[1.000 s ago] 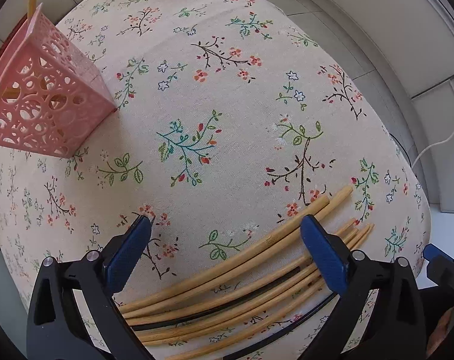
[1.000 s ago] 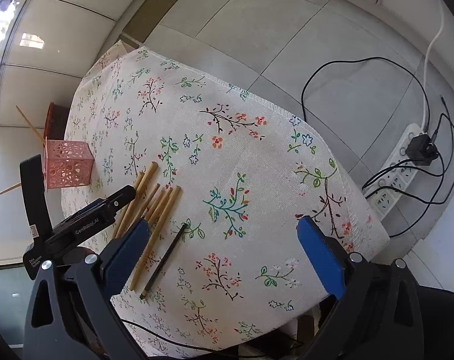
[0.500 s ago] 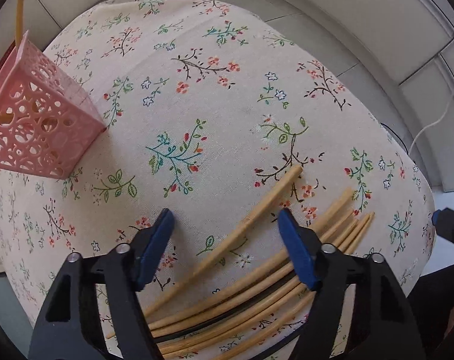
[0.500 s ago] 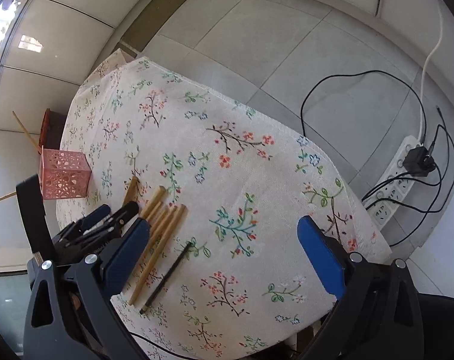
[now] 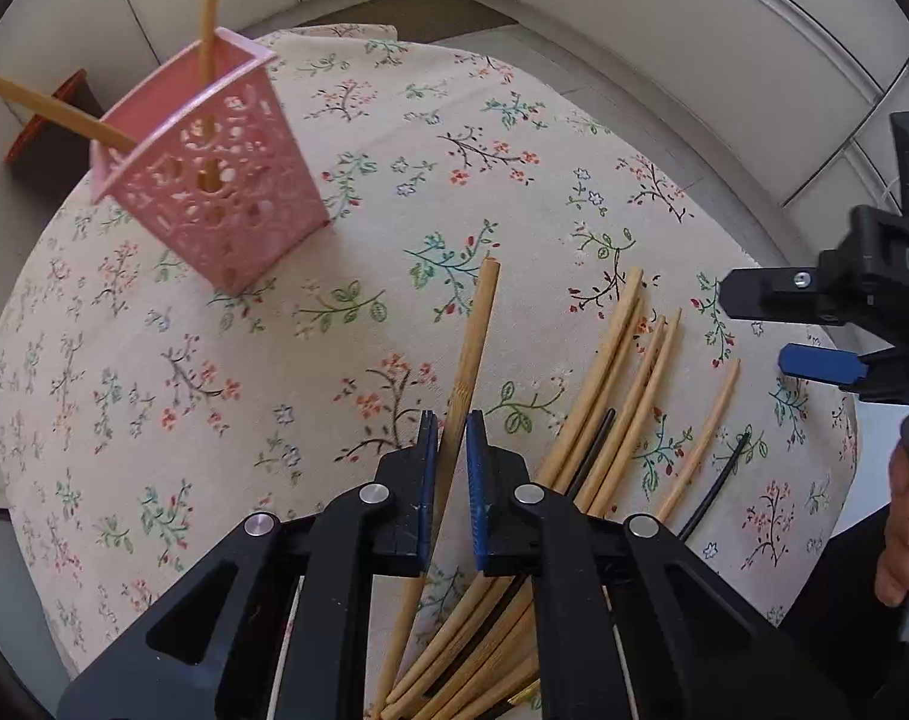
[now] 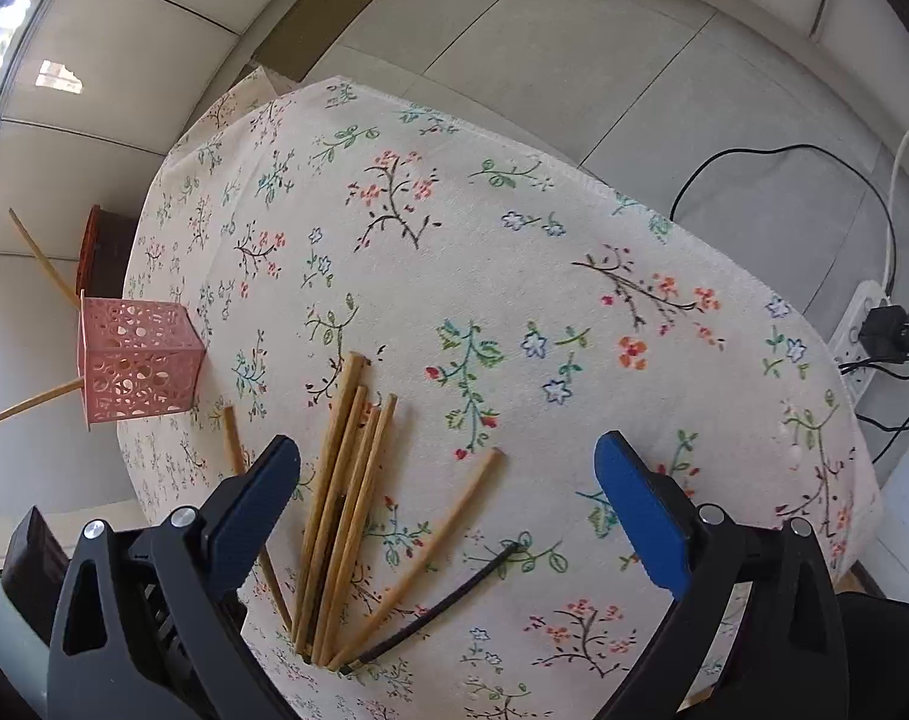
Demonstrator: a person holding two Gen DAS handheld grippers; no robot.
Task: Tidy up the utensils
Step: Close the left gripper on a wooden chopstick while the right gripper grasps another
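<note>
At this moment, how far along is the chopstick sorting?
Done: two chopsticks stand in the pink basket. In hand: the left gripper is shut on one bamboo chopstick. Left: the pile on the tablecloth, including a black one; the right gripper is open, empty.

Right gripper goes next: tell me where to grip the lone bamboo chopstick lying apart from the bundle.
Grip the lone bamboo chopstick near its far half, coming down from above with the fingers across its width. It lies flat, and only that end is free; its near end meets the bundle.

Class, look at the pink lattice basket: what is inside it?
Two bamboo chopsticks stand in the pink lattice basket, leaning out over its rim. Its floor and the sticks' lower ends are mostly hidden by the walls.
</note>
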